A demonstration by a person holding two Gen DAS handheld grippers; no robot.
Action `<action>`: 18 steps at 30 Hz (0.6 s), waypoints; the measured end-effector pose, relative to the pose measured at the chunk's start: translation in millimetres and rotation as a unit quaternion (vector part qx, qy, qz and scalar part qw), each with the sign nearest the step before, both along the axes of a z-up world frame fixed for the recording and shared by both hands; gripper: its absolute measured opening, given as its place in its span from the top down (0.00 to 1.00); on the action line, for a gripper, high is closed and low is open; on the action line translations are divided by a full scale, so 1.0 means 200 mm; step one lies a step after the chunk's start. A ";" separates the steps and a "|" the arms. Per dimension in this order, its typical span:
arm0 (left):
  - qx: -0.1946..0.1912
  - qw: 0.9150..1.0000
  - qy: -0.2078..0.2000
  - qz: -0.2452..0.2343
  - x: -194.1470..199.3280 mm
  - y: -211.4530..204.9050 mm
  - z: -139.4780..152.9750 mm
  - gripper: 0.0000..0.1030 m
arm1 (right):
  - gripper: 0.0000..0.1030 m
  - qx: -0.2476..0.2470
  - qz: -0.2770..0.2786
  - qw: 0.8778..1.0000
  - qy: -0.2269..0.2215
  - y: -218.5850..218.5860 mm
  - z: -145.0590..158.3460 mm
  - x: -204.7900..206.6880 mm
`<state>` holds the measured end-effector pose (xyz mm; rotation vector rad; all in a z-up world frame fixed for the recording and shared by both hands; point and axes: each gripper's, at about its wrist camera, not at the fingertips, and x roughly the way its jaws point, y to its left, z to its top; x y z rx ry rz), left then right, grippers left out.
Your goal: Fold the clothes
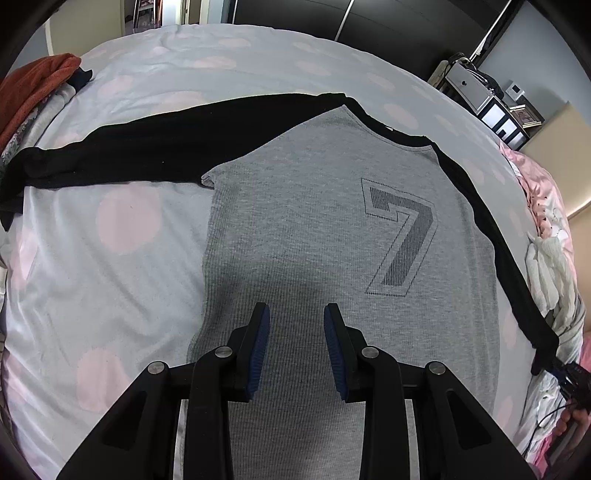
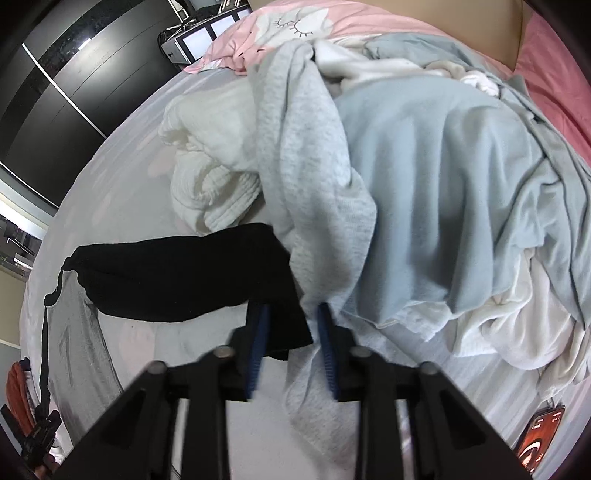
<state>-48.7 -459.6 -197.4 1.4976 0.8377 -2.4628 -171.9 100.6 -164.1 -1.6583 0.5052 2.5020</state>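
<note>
A grey shirt [image 1: 295,229] with black sleeves and a "7" print lies flat on the polka-dot bed sheet [image 1: 110,258]. My left gripper [image 1: 296,314] hovers over the shirt's lower part, open, with nothing between its blue pads. One black sleeve [image 1: 129,151] stretches out to the left. The other black sleeve [image 2: 177,273] runs to my right gripper [image 2: 290,314], which is shut on the cuff. In the left wrist view that sleeve [image 1: 509,258] runs down the shirt's right edge to the right gripper [image 1: 557,363]. A light grey garment [image 2: 314,184] hangs against the right pad.
A pile of loose clothes sits right of the shirt: a pale blue garment [image 2: 443,184] and white knitwear [image 2: 210,173]. Pink bedding [image 2: 295,26] lies behind it. A phone [image 2: 543,432] rests on the sheet. A rust-red garment [image 1: 40,81] lies far left, with dark wardrobe doors [image 2: 74,74] beyond.
</note>
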 end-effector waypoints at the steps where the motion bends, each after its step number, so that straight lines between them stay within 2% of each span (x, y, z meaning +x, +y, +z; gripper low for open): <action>1: 0.001 1.000 0.001 0.002 0.00 -0.01 0.00 0.69 | 0.93 0.007 0.002 1.000 -0.001 -0.01 0.01 0.00; 5: 0.008 1.000 0.008 0.010 0.02 -0.03 0.02 0.69 | 0.96 0.032 0.019 0.999 0.011 -0.06 0.14 0.02; 8: 0.013 1.000 0.010 0.014 0.03 -0.04 0.02 0.69 | 0.96 0.069 0.033 0.997 0.013 -0.10 0.30 -0.02; 13: 0.024 0.999 0.019 0.021 0.05 -0.08 0.04 0.69 | 0.96 0.129 0.046 0.990 0.016 -0.17 0.61 -0.17; 18: 0.033 0.999 0.032 0.028 0.08 -0.12 0.06 0.69 | 0.96 0.163 0.020 0.986 0.018 -0.18 0.85 -0.39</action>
